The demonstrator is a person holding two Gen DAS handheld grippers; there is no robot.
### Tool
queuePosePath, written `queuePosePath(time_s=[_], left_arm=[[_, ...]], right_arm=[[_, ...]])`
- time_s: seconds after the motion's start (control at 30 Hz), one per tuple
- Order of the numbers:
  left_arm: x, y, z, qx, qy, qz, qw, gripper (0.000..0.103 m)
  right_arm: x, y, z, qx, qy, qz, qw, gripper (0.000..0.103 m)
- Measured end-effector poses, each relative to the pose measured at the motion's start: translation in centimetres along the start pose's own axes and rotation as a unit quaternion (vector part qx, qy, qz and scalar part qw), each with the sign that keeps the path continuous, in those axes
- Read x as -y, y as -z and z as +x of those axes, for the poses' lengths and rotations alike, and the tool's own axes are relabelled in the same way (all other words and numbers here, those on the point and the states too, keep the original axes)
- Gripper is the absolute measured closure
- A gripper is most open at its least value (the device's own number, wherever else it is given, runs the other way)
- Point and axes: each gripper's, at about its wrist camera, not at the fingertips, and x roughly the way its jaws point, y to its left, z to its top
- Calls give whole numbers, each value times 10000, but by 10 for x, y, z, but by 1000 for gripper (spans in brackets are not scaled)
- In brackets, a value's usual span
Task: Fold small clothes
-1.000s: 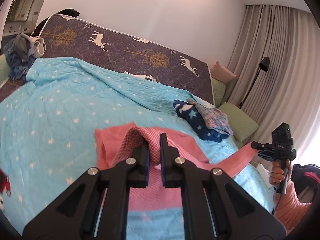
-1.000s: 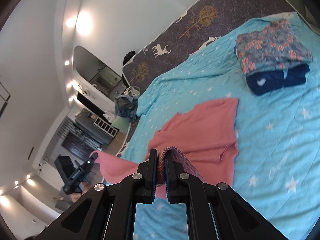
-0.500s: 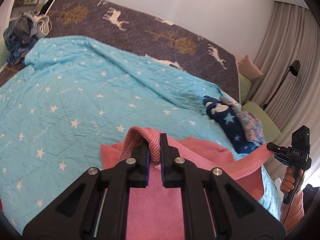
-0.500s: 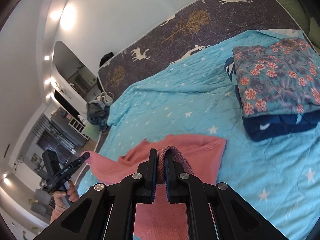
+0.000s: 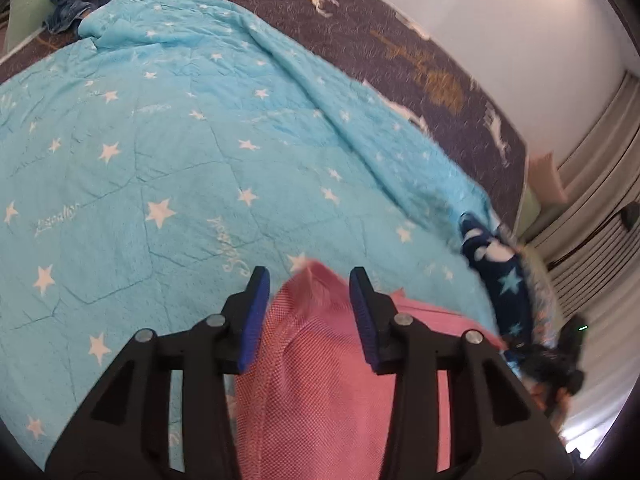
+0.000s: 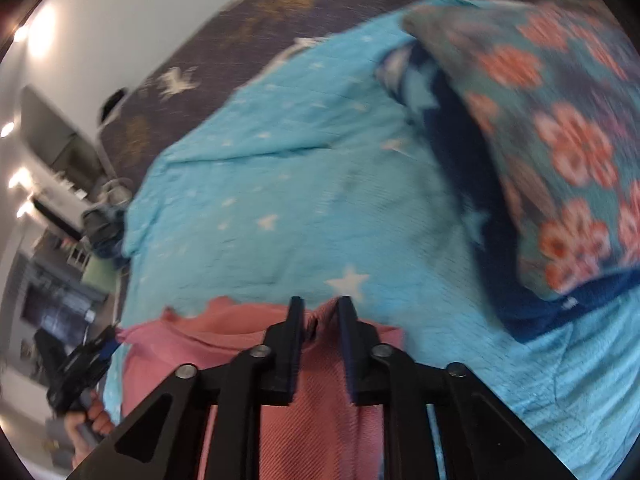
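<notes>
Mostly star-print blue quilt [image 5: 192, 152] on bed, deer-print mattress [image 5: 360, 20] behind.

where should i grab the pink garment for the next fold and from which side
Take the pink garment at its two far corners, coming from above at the near edge of the bed. It lies flat on the blue star quilt, so only edges give purchase. The left gripper and right gripper are opening around raised folds there.

Two tools [image 5: 310, 300] [image 6: 319, 320], one pink garment [image 5: 320, 380], two folded garments [image 6: 560, 140], one quilt [image 5: 180, 160]
</notes>
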Motion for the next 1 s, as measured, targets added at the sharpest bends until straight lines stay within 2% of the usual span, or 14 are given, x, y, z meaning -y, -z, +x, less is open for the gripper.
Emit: queuePosePath(time_s=[0.07, 0.17, 0.27, 0.4, 0.47, 0.53, 0.6, 0.73, 0.77, 0.87, 0.97, 1.0], left_arm=[[-1, 1, -12, 86, 43, 41, 9999, 56], [2, 4, -26, 136, 34, 155, 9998, 54], [6, 18, -46, 128, 64, 397, 9991, 51], [10, 49, -63, -107, 110, 738, 9972, 47], [15, 64, -63, -276, -35, 997, 9946, 47], [17, 75, -61, -371, -190, 1110, 9929, 47], [16, 89, -63, -500, -294, 1077, 9925, 47], [10, 116, -90, -450, -207, 924, 9945, 47], [8, 124, -102, -405, -172, 895, 9950, 45], [2, 151, -133, -289, -134, 873, 9957, 31], [-4, 173, -144, -446, -200, 665, 9966, 30], [-8, 182, -146, -555, -134, 452, 9973, 30]], right_arm=[[14, 0, 0, -8, 48, 331, 9994, 68], [27, 5, -13, 71, 46, 484, 9988, 67], [31, 14, -37, 104, -113, 363, 9992, 67], [28, 37, -74, 17, -251, -175, 9995, 66], [21, 51, -87, -71, -53, -670, 9977, 64], [15, 59, -91, -148, 175, -864, 9960, 63], [12, 72, -96, -291, 127, -905, 9954, 63], [10, 114, -115, -622, -470, -1011, 9918, 63], [11, 123, -119, -652, -534, -1031, 9911, 63], [10, 150, -131, -685, -700, -1093, 9892, 63], [18, 169, -132, -816, -786, -816, 9902, 60], [22, 174, -129, -919, -853, -614, 9902, 60]])
